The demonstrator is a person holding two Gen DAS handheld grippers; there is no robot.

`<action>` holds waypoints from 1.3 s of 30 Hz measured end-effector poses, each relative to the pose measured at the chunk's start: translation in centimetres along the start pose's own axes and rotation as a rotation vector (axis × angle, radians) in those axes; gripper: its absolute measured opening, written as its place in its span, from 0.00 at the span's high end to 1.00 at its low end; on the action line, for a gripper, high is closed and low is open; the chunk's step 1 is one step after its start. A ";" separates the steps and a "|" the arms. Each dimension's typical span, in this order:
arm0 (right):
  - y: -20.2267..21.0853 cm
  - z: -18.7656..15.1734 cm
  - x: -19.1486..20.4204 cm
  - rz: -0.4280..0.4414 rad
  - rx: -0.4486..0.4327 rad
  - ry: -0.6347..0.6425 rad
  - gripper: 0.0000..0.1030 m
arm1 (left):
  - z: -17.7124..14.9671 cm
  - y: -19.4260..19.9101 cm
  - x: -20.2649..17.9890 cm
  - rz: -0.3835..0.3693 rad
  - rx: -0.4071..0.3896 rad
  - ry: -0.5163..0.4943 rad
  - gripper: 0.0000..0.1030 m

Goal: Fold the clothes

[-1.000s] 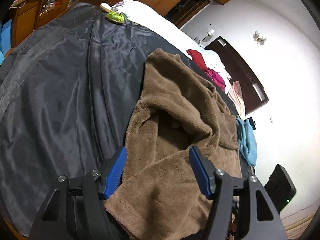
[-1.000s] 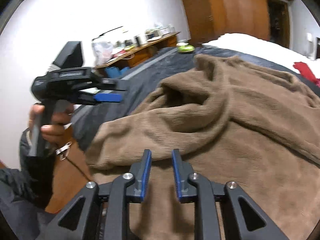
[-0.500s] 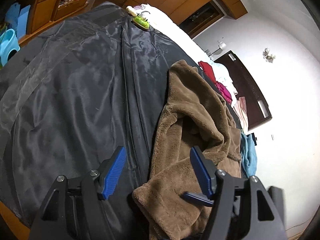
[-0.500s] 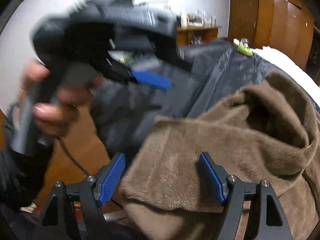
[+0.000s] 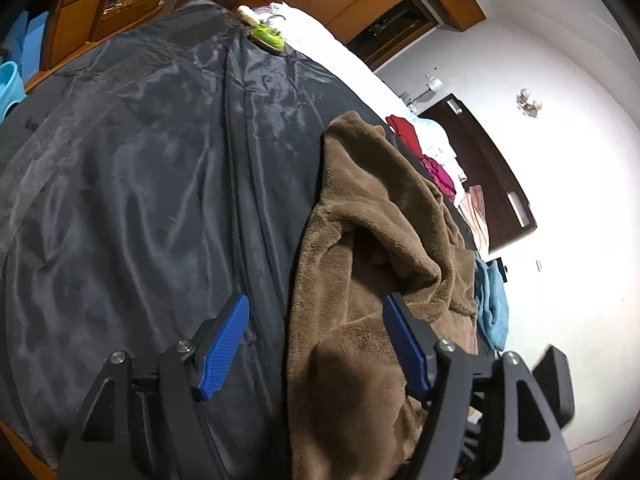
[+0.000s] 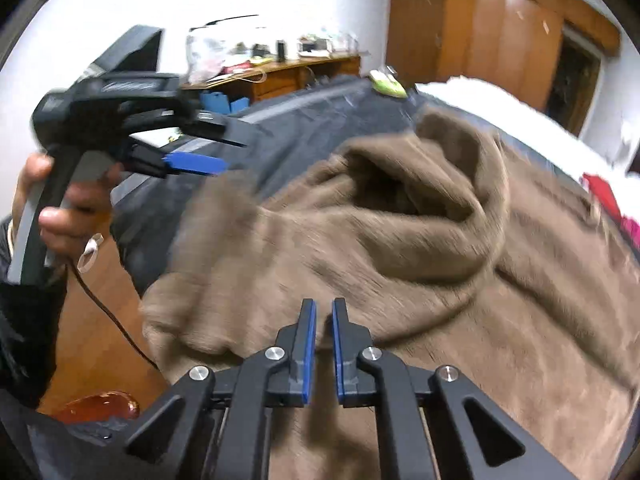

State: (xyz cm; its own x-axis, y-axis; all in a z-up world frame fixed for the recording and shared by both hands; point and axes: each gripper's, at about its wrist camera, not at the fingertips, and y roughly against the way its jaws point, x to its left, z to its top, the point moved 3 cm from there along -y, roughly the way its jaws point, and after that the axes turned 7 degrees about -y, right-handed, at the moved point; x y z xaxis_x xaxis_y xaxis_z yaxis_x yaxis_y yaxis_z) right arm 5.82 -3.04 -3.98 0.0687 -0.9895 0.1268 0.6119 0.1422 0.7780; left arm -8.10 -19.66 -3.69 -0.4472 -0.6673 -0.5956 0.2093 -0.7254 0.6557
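Note:
A brown fleece garment (image 5: pixel 368 208) lies crumpled on the right side of a dark grey bedcover (image 5: pixel 140 200). My left gripper (image 5: pixel 316 300) hovers over the garment's near left edge. Its jaws are opening, the fleece edge lies below and between them, and the pads do not touch it. In the right wrist view the garment (image 6: pixel 440 240) fills the middle. My right gripper (image 6: pixel 324 304) sits low on its near part, pads almost together with fleece in the slit. A hand (image 6: pixel 68 216) holds the left gripper (image 6: pixel 234 155) at the left.
A green object (image 5: pixel 267 38) sits at the bedcover's far end, by white bedding. Red and pink clothes (image 5: pixel 408 136) and a blue cloth (image 5: pixel 494 304) lie beyond the garment on the right. A cluttered wooden desk (image 6: pixel 280 72) stands behind the bed. Wooden floor (image 6: pixel 92 292) shows at lower left.
My right gripper's jaws went from wide apart over the garment's near edge to nearly together, and it moved further over the fleece. The left gripper's jaws spread slightly.

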 end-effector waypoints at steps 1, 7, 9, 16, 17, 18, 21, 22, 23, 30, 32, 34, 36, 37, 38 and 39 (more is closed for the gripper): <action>0.0 -0.1 -0.7 0.023 0.006 -0.031 0.91 | 0.0 -0.2 -0.2 -0.001 0.005 -0.005 0.28; 0.3 0.5 0.7 0.200 0.001 -0.080 0.89 | -0.9 -1.3 -0.8 0.001 0.047 -0.011 0.28; 0.0 0.9 1.9 0.220 0.007 -0.056 0.83 | -1.0 -0.8 -0.4 0.005 0.034 -0.001 0.28; -1.1 2.5 6.5 0.274 0.013 0.059 0.36 | -0.9 0.2 0.9 0.009 0.007 0.029 0.28; -1.3 2.6 6.9 0.272 0.013 0.076 0.36 | -0.9 0.2 1.1 0.008 0.006 0.032 0.28; -1.5 2.6 7.4 0.259 0.019 0.094 0.36 | -0.9 0.2 1.2 0.005 0.005 0.034 0.28; -2.6 2.4 8.7 0.204 0.044 0.146 0.36 | -0.9 0.2 1.6 -0.003 0.005 0.039 0.28; -3.0 2.3 8.9 0.184 0.054 0.156 0.36 | -0.9 0.2 1.7 -0.006 0.005 0.040 0.28; -3.5 2.2 9.1 0.163 0.064 0.166 0.37 | -0.9 0.1 1.8 -0.009 0.004 0.041 0.28; -3.5 2.0 7.8 0.026 0.024 0.154 0.39 | -0.9 0.2 2.4 -0.022 0.001 0.049 0.28; -3.1 2.1 7.6 -0.019 -0.004 0.160 0.39 | -0.9 0.2 2.5 -0.022 0.001 0.054 0.28; -3.0 2.2 7.6 -0.062 -0.018 0.184 0.39 | -0.9 0.2 2.7 -0.023 0.001 0.057 0.28; -3.6 2.2 8.0 -0.073 -0.010 0.215 0.39 | -0.9 0.2 2.7 -0.026 0.000 0.059 0.28; -4.0 2.1 8.3 -0.077 -0.005 0.242 0.39 | -0.9 0.2 2.6 -0.029 -0.002 0.058 0.28; -4.3 2.0 8.8 -0.082 0.000 0.271 0.39 | -1.0 0.3 2.6 -0.029 -0.004 0.056 0.28; -4.8 1.7 9.3 -0.086 0.008 0.297 0.39 | -1.0 0.4 2.5 -0.029 -0.005 0.055 0.28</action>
State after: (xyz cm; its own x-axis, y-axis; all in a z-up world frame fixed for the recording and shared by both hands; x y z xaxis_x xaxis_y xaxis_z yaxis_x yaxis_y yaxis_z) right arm 2.21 -12.86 -5.47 0.2449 -0.9616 -0.1239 0.6191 0.0567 0.7833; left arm -8.33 -21.78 -5.41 -0.4050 -0.6540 -0.6390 0.2012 -0.7455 0.6354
